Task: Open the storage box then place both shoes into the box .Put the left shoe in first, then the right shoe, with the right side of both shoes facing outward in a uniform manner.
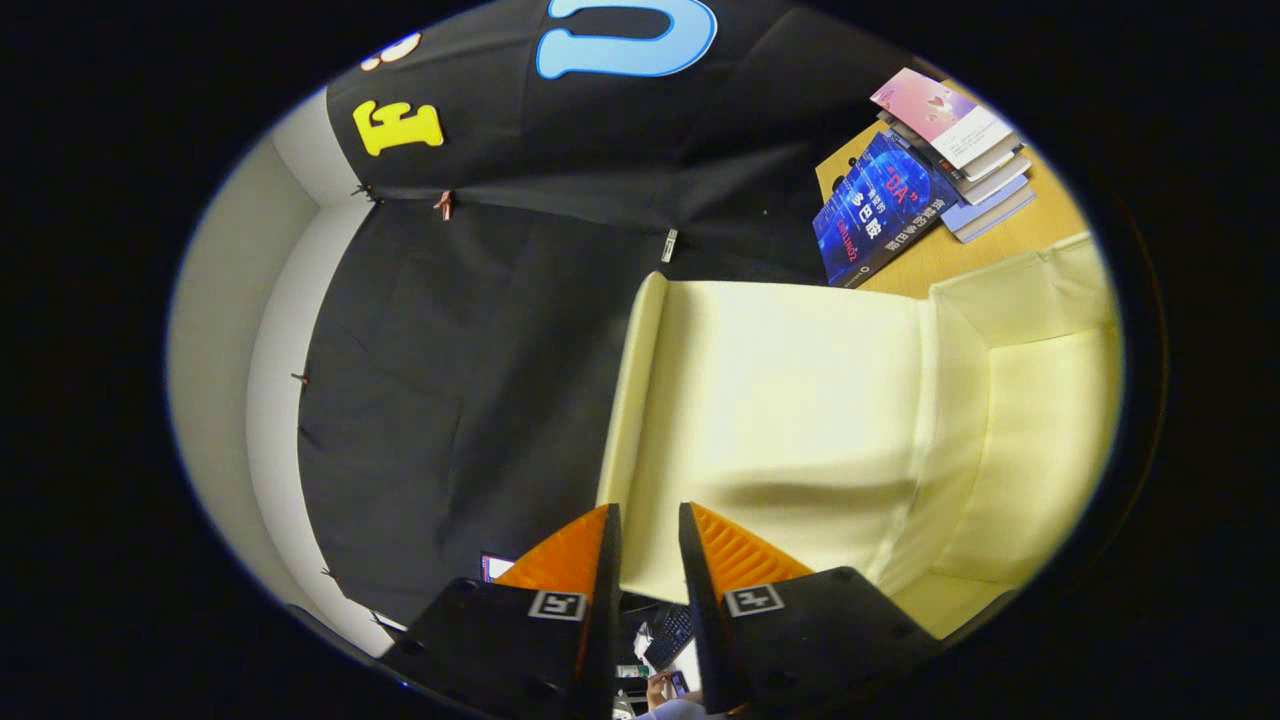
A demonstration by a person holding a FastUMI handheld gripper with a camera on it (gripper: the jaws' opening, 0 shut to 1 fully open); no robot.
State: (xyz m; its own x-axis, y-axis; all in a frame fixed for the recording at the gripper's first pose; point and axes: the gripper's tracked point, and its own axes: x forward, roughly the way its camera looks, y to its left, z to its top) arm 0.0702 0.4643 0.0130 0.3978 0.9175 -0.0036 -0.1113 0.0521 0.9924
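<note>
Between the claw (650, 530) fingers: smooth cream lid (780, 420).

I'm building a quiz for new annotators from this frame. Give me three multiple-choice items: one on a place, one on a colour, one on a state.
1. Where does the stack of books lie?
A. on the wooden table beyond the box
B. inside the box
C. between the fingers

2. What colour is the box's lid?
A. red
B. pale yellow
C. dark green

3. How does the gripper stand?
A. shut on a shoe
C. shut on a book
B. fingers close together with a narrow gap, the lid's edge in it

Answers:
1. A, the books rest on the table, past the box.
2. B, the fabric panel ahead of the fingers is pale yellow.
3. B, a slim gap shows between the fingers, with the lid's edge there; whether both press on it is unclear.
</note>
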